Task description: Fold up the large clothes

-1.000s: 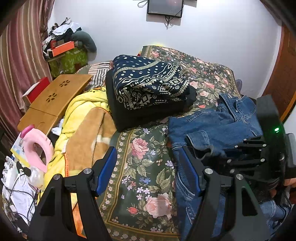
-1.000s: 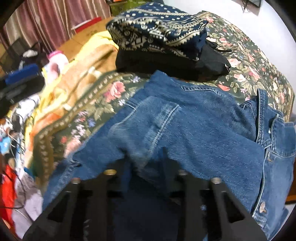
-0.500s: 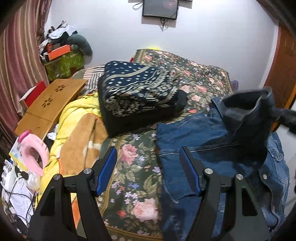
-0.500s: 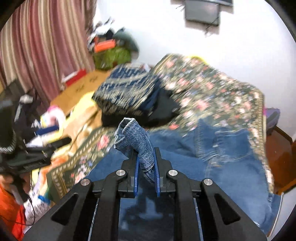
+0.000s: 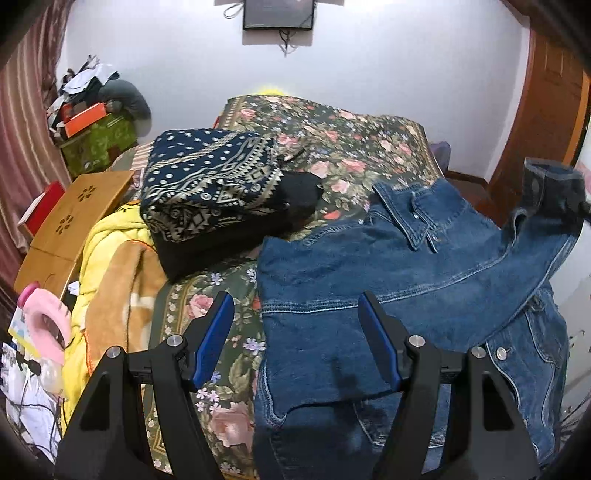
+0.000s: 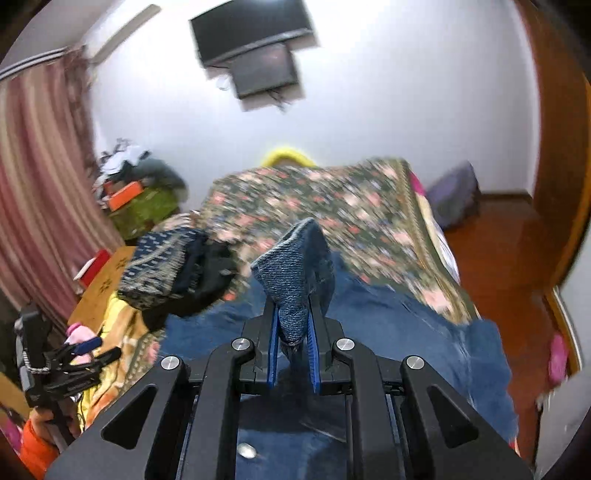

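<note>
Seen first through the left wrist camera, the denim jacket [image 5: 388, 280] lies spread on the floral bedspread [image 5: 332, 147], collar toward the far wall, just beside a stack of folded clothes [image 5: 218, 192] topped by a navy patterned piece. We hold the left gripper [image 5: 295, 339] with its blue-padded fingers [image 5: 212, 336] wide apart and nothing between them, above the jacket's near left edge. One sleeve [image 5: 550, 206] rises off the bed at the far right, its cuff uppermost. A yellow blanket [image 5: 107, 258] and a wooden lap table [image 5: 74, 221] sit to the left. To do this step well, we judge that the empty tool should come down on the jacket body and pin it, so the cloth does not drag while the sleeve is carried across. No brand, label or writing can be read in this view; the wall-mounted screen [image 5: 279, 14] is dark.

Next, through the right wrist camera, we have the right gripper [image 6: 293, 350] clamped on the sleeve cuff [image 6: 295, 280], which stands up in a peak between the blue pads [image 6: 273, 347]. The jacket body [image 6: 388, 332] lies below on the bed. The background is blurred. We judge the sleeve should be laid flat across the back, its seam straight, and let go only once it rests without slack. No legible lettering appears here either.
</note>
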